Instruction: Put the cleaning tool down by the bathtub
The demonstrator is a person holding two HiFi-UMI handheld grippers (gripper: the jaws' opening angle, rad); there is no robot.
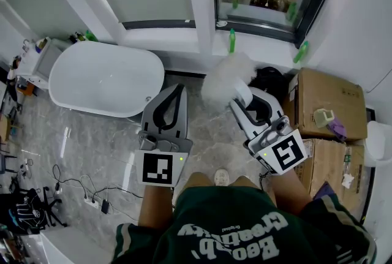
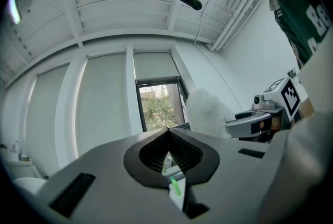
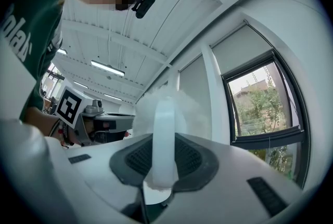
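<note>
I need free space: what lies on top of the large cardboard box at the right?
On the cardboard box lie a pale green object and a purple object. Its closed flaps hide the inside.

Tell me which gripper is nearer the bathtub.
Left. The left gripper, shut and empty, is close beside the bathtub. The right gripper, clamped on the fluffy duster, is farther off, toward the cardboard boxes.

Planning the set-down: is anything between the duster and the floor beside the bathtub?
The left tongs, shut and empty, sit between the duster and the bathtub in the head view; nothing else visible blocks the way.
</note>
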